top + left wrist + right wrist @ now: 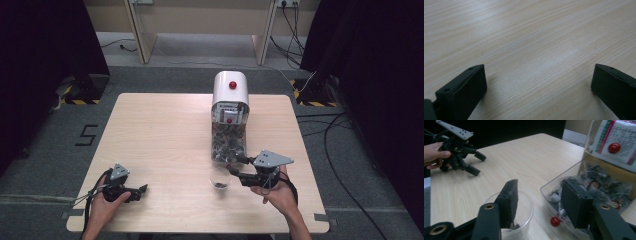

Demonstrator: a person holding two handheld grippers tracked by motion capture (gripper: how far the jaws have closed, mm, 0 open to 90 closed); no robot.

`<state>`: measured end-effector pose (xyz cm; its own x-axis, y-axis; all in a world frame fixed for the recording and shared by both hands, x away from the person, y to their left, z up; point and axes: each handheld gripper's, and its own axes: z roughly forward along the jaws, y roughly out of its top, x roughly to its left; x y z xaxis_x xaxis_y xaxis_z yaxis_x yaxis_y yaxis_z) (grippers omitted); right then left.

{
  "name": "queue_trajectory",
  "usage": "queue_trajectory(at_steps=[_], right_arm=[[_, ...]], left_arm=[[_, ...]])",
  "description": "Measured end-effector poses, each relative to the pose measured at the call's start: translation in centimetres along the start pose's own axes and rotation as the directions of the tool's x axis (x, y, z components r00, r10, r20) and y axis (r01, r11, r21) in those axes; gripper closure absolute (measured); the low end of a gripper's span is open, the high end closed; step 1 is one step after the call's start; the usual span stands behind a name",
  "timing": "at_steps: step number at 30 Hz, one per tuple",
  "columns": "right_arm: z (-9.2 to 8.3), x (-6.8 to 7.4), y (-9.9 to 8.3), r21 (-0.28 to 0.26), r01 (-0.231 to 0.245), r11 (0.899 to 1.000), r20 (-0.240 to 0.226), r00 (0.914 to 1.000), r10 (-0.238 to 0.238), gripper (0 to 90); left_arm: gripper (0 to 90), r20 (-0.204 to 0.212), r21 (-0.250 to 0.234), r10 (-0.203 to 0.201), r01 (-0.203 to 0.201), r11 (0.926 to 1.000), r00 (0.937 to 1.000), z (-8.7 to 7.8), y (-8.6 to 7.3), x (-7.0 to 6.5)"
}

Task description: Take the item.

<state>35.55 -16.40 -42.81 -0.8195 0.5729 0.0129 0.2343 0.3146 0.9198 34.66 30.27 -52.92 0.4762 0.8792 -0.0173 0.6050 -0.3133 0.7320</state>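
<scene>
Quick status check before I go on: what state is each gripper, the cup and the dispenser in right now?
Left gripper: open, holding nothing, low over bare table.
Right gripper: open, holding nothing, jaws spread between the cup and the dispenser's bin.
Cup: upright on the table, a few dark pieces at its bottom.
Dispenser: upright, its clear bin full of small dark wrapped pieces.

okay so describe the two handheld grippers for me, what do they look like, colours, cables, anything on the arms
Both are black, blocky tools. The left gripper and the right gripper each carry a grey three-cornered plate on top with small holes. The fingers are thick, flat-faced black blocks. Dark cables trail from both. The forearms are bare, with no sleeves showing.
</scene>
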Motion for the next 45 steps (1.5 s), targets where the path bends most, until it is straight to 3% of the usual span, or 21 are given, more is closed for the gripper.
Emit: queue_trajectory(at_steps=[5,15,30,45], right_arm=[[-0.4,-0.4,0.1,-0.004,-0.009,1.000,0.057,0.9983,0.009,42.7],[-1.2,-1.6,-0.2,-0.007,-0.042,0.999,0.127,0.9909,0.042,37.8],[-2.5,-3.2,-0.5,0.004,-0.073,0.997,0.200,0.9773,0.070,33.5],[-2.6,-4.8,-1.9,0.057,-0.101,0.993,0.272,0.9588,0.082,32.5]], left_arm=[[0.0,0.000,0.001,0.001,-0.001,1.0000,1.0000,0.0,0.0,0.0],[0.0,0.000,0.001,0.001,-0.001,1.0000,1.0000,0.0,0.0,0.0],[0.0,0.000,0.000,0.000,0.000,1.0000,1.0000,0.0,0.0,0.0],[0.0,0.000,0.000,0.000,0.000,1.0000,1.0000,0.0,0.0,0.0]])
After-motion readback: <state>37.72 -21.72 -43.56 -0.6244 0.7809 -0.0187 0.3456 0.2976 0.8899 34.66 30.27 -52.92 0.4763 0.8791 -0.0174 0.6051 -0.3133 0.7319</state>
